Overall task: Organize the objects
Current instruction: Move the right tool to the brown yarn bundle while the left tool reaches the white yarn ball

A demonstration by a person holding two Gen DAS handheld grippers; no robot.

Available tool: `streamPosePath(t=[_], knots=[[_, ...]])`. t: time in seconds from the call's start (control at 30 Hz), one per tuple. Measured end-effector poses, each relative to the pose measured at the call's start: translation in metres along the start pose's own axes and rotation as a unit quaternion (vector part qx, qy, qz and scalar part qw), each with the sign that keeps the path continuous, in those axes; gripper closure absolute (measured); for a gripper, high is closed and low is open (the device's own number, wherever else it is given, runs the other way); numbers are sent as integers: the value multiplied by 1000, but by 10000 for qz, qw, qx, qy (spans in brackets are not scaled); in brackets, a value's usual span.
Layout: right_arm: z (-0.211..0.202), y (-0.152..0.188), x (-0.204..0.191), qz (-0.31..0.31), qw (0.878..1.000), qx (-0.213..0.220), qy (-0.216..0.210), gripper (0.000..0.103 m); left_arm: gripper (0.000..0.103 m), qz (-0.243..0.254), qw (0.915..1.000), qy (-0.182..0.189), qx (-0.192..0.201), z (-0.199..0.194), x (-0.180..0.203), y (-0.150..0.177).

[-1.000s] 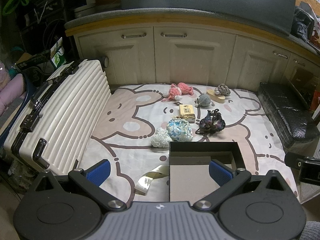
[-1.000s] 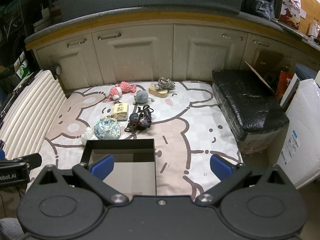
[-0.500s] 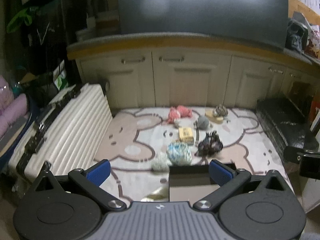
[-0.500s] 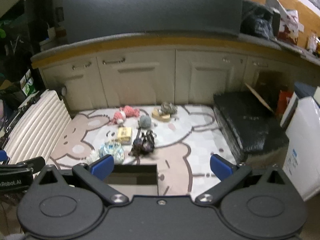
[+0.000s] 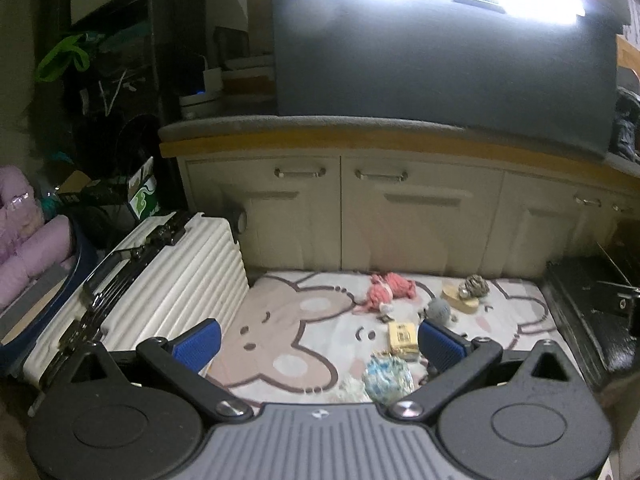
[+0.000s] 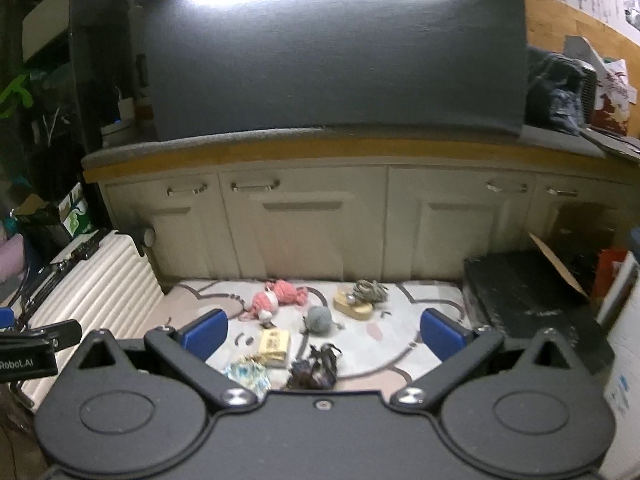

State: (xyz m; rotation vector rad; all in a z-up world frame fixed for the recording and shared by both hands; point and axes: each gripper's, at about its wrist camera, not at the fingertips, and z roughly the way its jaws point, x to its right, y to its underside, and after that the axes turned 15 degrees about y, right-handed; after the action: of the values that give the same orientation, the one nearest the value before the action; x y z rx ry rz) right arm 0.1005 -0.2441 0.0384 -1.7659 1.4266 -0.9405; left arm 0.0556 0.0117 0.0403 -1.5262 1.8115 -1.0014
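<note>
White ribbed suitcase (image 5: 168, 280) lying at the far left, black handle and latches along its top edge, flush against the left edge of the cartoon-print mat (image 5: 288, 336). Cream cabinets (image 5: 416, 216) behind the mat, under a wood-edged grey counter (image 6: 304, 140), dark panel above, glaring light strip at the top. Cluttered dark shelving and a purple bundle (image 5: 24, 236) left of the suitcase.

On the mat, left to right: blue-white patterned pouch (image 6: 246, 374) nearest, partly hidden by the gripper body; pink knitted toy (image 6: 280, 296) towards the cabinets; yellow packet (image 6: 274, 342) in the middle; grey yarn ball (image 6: 320, 319); dark purple tangle (image 6: 314, 368) in front; tan wooden piece (image 6: 354, 306) carrying a grey-brown knotted bundle (image 6: 370, 290). All apart from both tongs.

Black plastic-wrapped block (image 6: 528, 304) at the mat's right edge, cardboard flap and white board beyond.

Left gripper (image 5: 320, 340) spread wide, nothing between the blue pads. Right gripper (image 6: 324, 326) likewise spread wide and empty, raised above the mat.
</note>
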Motion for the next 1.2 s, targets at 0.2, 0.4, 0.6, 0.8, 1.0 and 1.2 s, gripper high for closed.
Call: streamPosePath(t=[0.2,0.4,0.6,0.8,1.0,1.2], knots=[[47,-7,-10,42,10000,-24,-63,0,0,-29,10000,1,67,34,-17,-8],[103,-1,-18,44,10000,-38,-6,0,0,13,9998,-102,-144,81,-33,-1],[156,17,-30,56,9998,-176,-18,0,0,8,9985,-185,-509,132,-51,19],[204,35,-35,127,9984,-500,-251,0,0,141,9935,-156,-1118,184,-69,50],[238,53,-38,105,9956,-896,-234,0,0,165,9834,160,-1799,223,-91,82],[266,68,-41,61,9884,-1479,-337,0,0,-42,9666,878,-2406,252,-103,98]])
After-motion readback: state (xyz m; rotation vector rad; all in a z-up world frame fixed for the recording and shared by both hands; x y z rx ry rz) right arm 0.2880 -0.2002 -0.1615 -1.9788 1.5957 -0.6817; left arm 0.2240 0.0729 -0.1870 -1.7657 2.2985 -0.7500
